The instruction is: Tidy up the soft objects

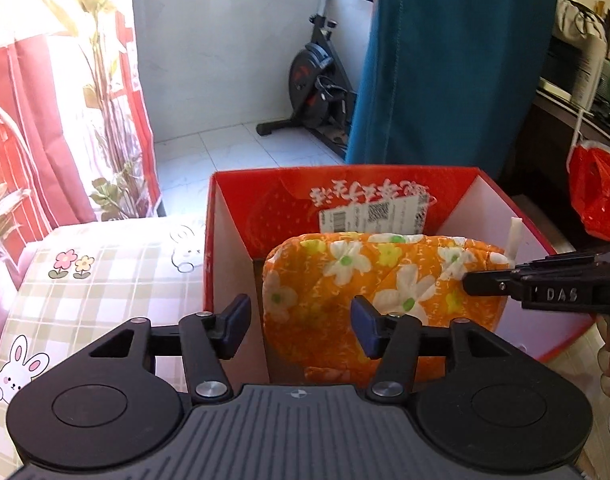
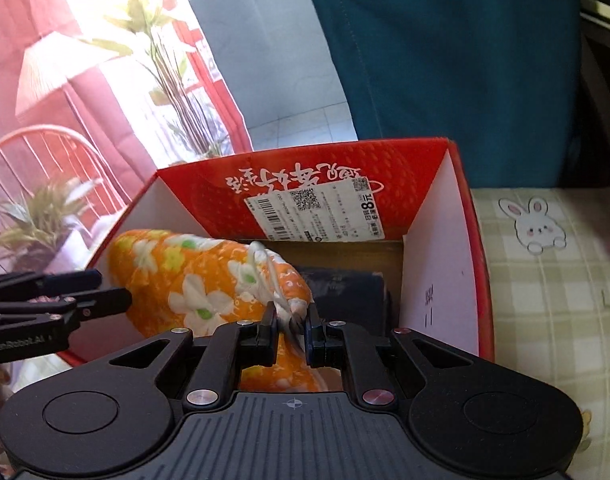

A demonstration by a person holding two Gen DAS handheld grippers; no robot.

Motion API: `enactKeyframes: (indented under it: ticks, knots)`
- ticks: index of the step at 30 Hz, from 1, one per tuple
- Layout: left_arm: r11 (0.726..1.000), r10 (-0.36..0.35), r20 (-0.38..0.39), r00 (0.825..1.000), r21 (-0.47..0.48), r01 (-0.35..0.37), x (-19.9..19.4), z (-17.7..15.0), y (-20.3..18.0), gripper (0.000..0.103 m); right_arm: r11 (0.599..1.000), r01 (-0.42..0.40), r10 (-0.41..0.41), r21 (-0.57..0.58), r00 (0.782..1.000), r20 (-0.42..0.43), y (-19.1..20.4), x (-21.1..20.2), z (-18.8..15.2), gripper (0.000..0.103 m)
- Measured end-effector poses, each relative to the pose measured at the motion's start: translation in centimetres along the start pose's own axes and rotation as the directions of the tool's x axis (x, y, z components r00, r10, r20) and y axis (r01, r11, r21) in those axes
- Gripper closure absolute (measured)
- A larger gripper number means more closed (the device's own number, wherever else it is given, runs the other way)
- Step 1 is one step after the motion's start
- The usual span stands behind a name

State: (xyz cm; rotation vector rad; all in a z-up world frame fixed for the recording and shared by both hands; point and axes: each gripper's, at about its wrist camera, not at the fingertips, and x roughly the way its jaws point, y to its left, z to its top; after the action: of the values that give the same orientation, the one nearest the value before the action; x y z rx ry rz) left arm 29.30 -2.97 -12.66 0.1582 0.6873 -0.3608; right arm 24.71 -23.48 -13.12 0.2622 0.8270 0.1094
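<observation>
An orange flowered cloth bundle (image 1: 369, 276) sits in a red cardboard box (image 1: 241, 188) on the table. My left gripper (image 1: 301, 326) is open, its jaws apart over the box's near left wall, with the bundle between and beyond them. My right gripper (image 2: 291, 330) is shut on the orange flowered cloth (image 2: 193, 276), pinching its edge inside the box (image 2: 465, 216). The right gripper shows in the left wrist view (image 1: 471, 282) at the bundle's right side; the left gripper shows in the right wrist view (image 2: 113, 292). A dark blue folded item (image 2: 345, 288) lies on the box floor.
The box stands on a table with a checked bunny tablecloth (image 1: 105, 280). A red floral curtain (image 1: 45, 120) hangs left, a blue curtain (image 1: 445, 60) behind. An exercise bike (image 1: 317, 80) stands on the tiled floor. A red plastic bag (image 1: 597, 196) hangs at right.
</observation>
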Motion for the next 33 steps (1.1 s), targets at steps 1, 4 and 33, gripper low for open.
enactKeyframes:
  ticks: [1,4,33]
  knots:
    - [1.000,0.006,0.004,1.000,-0.004,-0.006,0.1,0.0,0.0,0.043,0.999,0.027,-0.027,-0.041,1.000,0.007,0.4,0.2,0.1,0.092]
    - [1.000,0.025,0.022,0.999,0.006,-0.025,-0.3,-0.1,-0.3,0.040,0.983,0.123,-0.116,-0.139,0.992,0.057,1.5,0.2,0.1,0.079]
    - [0.995,-0.068,0.090,0.994,-0.063,0.074,-11.9,-12.8,-3.8,0.034,0.991,-0.032,0.063,-0.131,0.967,0.247,4.3,-12.5,-12.1,0.054]
